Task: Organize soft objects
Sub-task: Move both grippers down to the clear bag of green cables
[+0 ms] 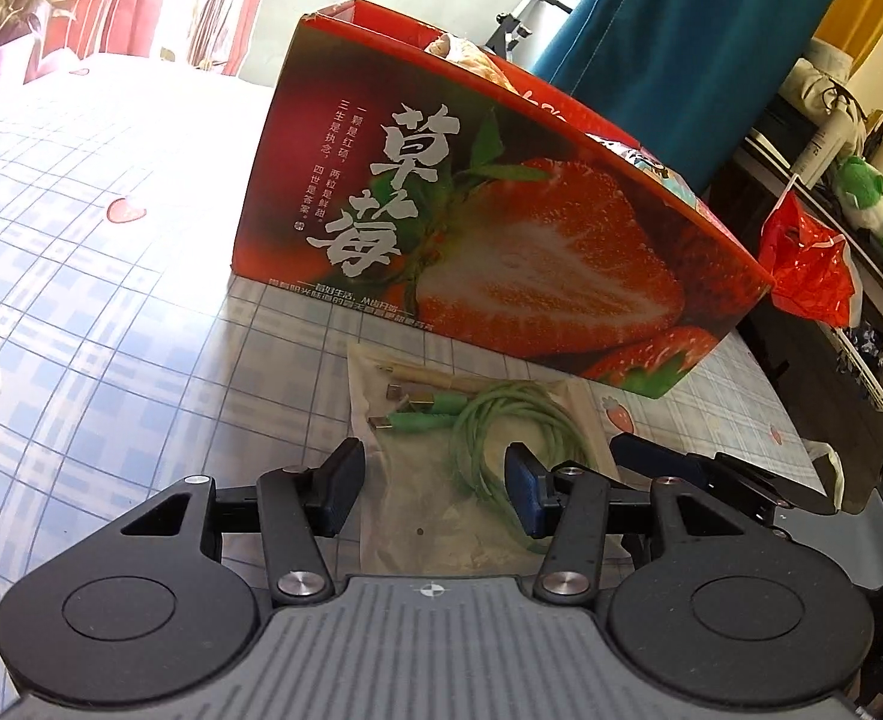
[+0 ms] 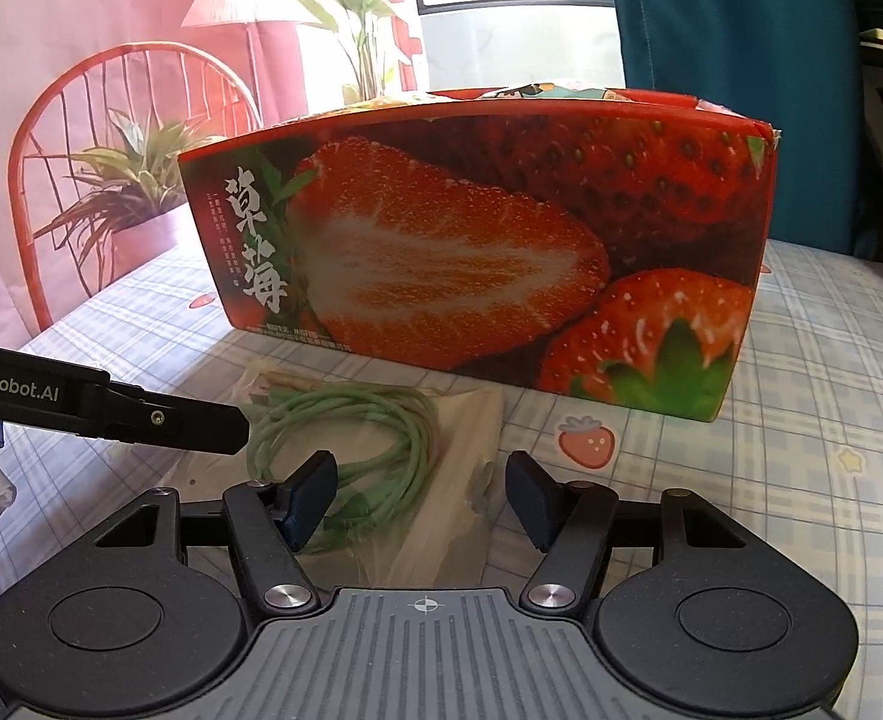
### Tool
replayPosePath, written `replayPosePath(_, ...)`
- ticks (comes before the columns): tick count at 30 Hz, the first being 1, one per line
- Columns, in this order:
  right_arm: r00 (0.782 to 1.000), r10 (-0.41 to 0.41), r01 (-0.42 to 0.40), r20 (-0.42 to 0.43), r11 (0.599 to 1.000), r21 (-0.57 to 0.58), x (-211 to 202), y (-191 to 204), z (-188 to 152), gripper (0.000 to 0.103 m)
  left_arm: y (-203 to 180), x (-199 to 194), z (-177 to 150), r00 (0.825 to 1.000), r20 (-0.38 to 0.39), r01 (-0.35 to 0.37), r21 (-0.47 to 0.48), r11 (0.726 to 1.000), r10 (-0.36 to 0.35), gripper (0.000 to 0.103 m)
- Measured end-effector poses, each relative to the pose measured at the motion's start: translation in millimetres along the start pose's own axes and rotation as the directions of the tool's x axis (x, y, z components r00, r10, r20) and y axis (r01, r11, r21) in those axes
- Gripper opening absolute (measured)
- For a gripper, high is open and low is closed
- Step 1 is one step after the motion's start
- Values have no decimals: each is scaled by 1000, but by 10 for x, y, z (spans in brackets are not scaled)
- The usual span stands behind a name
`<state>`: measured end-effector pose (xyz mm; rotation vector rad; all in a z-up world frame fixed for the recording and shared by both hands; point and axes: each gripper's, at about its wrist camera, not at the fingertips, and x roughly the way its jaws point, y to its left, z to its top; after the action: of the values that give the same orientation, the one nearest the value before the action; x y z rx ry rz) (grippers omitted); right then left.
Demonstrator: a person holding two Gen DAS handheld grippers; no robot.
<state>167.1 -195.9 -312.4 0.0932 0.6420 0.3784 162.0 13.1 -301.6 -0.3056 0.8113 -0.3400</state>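
I am holding both the left claw (image 1: 434,495) and right claw (image 2: 420,498) wide open, empty, over the bagged green cable (image 1: 501,438) lying lengthwise toward the strawberry box (image 1: 501,252) on the counter (image 1: 111,330).

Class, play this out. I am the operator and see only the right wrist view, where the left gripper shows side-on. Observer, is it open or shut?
Observer: Open. The left gripper has its fingers apart, just above the pouch that holds the green cable.
Operator: Where are the cable's plugs?
Observer: The plugs lie at the pouch's end nearest the box.
Operator: Is anything past the box's right end?
Observer: Yes, a red plastic bag sits just beyond that end.
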Motion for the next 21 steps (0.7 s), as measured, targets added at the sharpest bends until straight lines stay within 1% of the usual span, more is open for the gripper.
replayPosePath(2,1000,1,-1,0,1000,0,-2,-1,1,58,14,4,6,1000,0,5,-9,1000,-5,53)
replayPosePath(4,1000,23,-23,1,1000,-8,-1,13,-4,50,19,5,9,1000,-1,7,-15,1000,-7,53)
replayPosePath(5,1000,25,-25,2,1000,-18,-4,28,-5,49,20,4,8,1000,0,8,-17,1000,-8,53)
replayPosePath(11,999,43,-43,-1,999,-22,-14,40,-6,48,5,3,-15,999,-10,43,-23,999,-43,53)
replayPosePath(18,999,52,-52,-1,998,-33,-19,58,-10,46,-2,19,-15,998,-15,52,-24,998,-53,53)
replayPosePath(20,998,55,-55,-1,998,-32,-23,55,-11,46,2,22,-16,999,-17,51,-25,998,-51,50)
replayPosePath(21,998,56,-56,-1,998,-32,-28,50,-14,46,3,24,-13,999,-21,49,-24,999,-49,46)
